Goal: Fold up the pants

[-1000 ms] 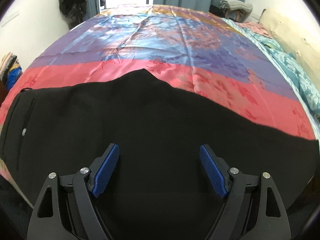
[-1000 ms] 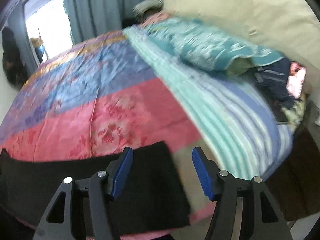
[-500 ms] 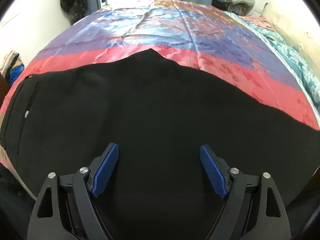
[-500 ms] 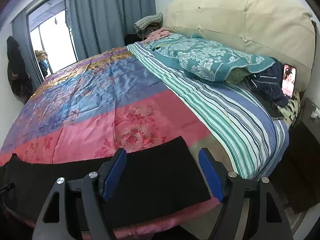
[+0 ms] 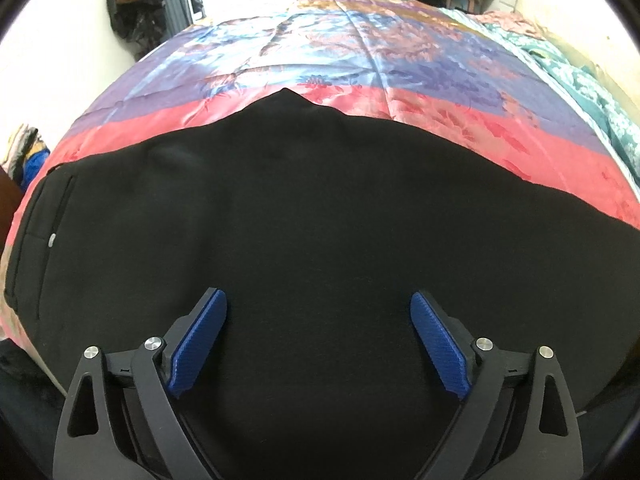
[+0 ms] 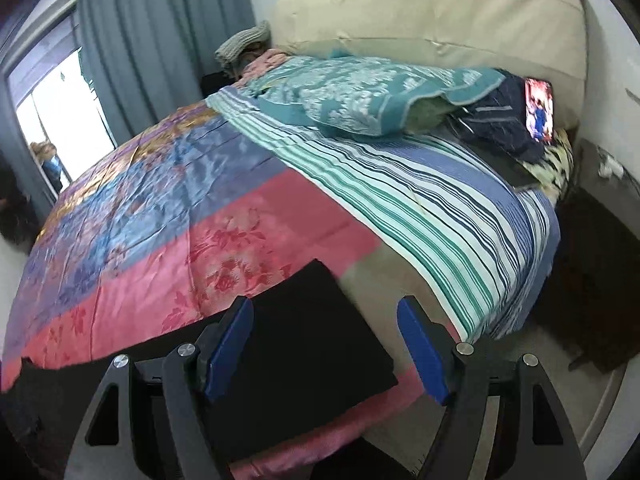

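Pants [image 5: 312,248], black, are lying flat across the near edge of the bed, on the pink band of the satin bedspread [image 5: 360,60]. In the left wrist view, you are holding the left gripper [image 5: 318,340] low over the middle of the cloth, its blue pads [image 5: 198,344] wide apart and gripping nothing. The waistband with its small button [image 5: 51,240] is lying at the far left, and the crotch point [image 5: 286,92] is pointing away from you. The pants seem already doubled leg on leg, so I judge you are preparing the crosswise fold.

In the right wrist view, you are bringing the right gripper [image 6: 326,350] over the leg hem end [image 6: 320,332], which is lying near the striped sheet [image 6: 420,208]. Its jaws are also standing apart, empty, with the hem corner between them but not pinched. A pillow [image 6: 360,96] and a lit phone [image 6: 539,110] are resting well apart, by the headboard.

For the next move, you are probably needing to lower the right gripper, close it on both layers of the hem, and carry it toward the waistband, while the left gripper is pressing or holding the middle.
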`<move>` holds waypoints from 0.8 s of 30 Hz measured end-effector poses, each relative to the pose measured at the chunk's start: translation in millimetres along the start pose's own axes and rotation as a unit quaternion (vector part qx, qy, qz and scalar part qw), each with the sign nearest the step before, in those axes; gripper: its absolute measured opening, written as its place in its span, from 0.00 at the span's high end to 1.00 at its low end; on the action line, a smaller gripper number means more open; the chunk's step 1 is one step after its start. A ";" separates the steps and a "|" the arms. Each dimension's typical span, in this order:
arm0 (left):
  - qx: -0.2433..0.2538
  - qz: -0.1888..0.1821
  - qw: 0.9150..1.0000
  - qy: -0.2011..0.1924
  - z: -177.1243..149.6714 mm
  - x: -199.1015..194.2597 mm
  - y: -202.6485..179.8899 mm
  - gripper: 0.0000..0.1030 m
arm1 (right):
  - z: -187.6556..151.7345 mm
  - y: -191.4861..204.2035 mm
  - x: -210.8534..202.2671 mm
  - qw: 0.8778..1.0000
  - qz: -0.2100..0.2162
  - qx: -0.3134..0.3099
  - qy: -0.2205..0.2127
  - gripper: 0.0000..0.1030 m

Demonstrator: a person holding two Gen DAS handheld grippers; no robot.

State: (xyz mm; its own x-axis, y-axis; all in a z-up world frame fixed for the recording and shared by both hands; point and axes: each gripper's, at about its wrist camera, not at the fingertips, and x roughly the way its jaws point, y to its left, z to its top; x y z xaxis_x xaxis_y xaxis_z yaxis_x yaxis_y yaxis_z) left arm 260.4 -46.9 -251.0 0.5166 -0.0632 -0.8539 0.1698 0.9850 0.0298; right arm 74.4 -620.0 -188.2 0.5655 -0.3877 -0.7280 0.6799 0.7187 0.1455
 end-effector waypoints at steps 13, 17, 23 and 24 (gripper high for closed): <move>0.004 0.007 1.000 0.001 -0.2 2.4 -3.0 0.06 | -2.6 -43.2 4.5 0.995 0.020 0.096 0.014 0.28; 0.006 0.006 1.000 0.000 -0.9 3.0 -3.2 0.06 | -1.4 -50.4 11.4 0.992 0.040 0.116 0.031 0.28; 0.011 0.003 1.000 -0.001 -1.3 4.0 -2.7 0.05 | 21.4 -60.1 34.7 0.983 0.129 0.097 0.082 0.28; 0.011 0.004 1.000 -0.002 -1.5 3.8 -2.5 0.05 | 26.2 -56.5 40.6 0.984 0.134 0.070 0.097 0.28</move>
State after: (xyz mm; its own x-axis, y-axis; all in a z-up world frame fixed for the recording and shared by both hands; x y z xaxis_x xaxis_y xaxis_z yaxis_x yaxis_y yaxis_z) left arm 260.6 -49.4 -255.1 0.5207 -0.0566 -0.8519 0.1843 0.9817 0.0475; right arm 71.2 -691.5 -208.4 0.6437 -0.0679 -0.7622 0.5836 0.6879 0.4316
